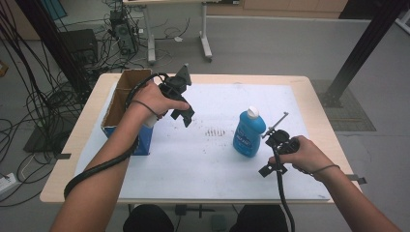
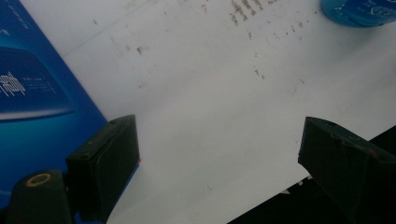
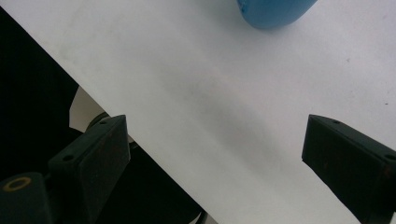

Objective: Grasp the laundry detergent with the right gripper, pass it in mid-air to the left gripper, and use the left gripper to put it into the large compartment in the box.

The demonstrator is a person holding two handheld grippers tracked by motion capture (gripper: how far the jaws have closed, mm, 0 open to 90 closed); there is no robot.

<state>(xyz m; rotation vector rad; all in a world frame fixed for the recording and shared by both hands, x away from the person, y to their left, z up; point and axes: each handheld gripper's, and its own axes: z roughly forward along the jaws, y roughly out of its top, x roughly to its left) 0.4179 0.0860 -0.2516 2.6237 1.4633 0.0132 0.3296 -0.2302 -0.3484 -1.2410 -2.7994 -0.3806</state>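
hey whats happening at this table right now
A person holds a gripper in each hand over a white-covered table. The left gripper is open and empty beside an open blue cardboard box at the table's left edge. The right gripper is open too, close to a blue bottle with a white cap standing upright. Nothing is being held yet.

wooden table [image 1: 316, 104]: white sheet [image 1: 203, 159], blue bottle [image 1: 248, 133], cardboard box [image 1: 126, 111]

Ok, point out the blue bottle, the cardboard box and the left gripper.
blue bottle [image 1: 248, 135]: high view, label on its body.
cardboard box [image 1: 145, 143]: high view, blue front wall.
left gripper [image 2: 219, 154]: left gripper view, midway between its open jaws.
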